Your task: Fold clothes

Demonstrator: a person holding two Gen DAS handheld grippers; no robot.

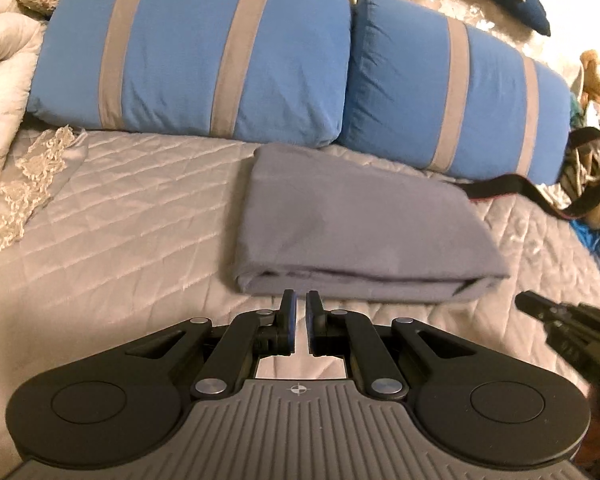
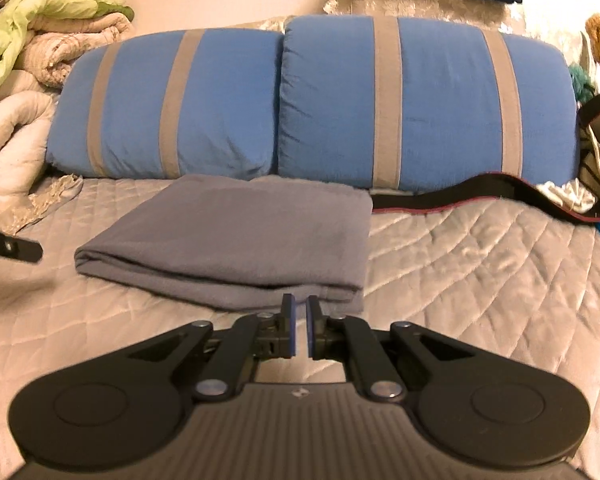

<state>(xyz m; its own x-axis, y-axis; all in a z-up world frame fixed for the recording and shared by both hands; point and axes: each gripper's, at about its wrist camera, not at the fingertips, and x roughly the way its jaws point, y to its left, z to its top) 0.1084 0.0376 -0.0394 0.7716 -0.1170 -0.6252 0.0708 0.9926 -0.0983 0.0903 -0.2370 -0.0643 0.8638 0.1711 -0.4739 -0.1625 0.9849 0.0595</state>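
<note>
A grey garment (image 1: 352,224) lies folded into a thick rectangle on the quilted bedspread (image 1: 120,216), just in front of two blue pillows. My left gripper (image 1: 299,300) is shut and holds nothing, its tips just short of the fold's near left edge. In the right wrist view the same grey garment (image 2: 240,236) shows with its layered edge toward me. My right gripper (image 2: 301,303) is shut with nothing in it, tips at the near right corner. The right gripper's black tip (image 1: 540,306) shows at the right of the left wrist view, and the left gripper's tip (image 2: 16,249) at the left of the right wrist view.
Two blue pillows with grey stripes (image 1: 204,56) (image 2: 420,100) lie behind the garment. A black strap (image 2: 480,192) trails across the bed at the right. Crumpled blankets and clothes (image 2: 48,28) pile up at the left. Clutter and a plush toy (image 1: 596,76) sit at the right.
</note>
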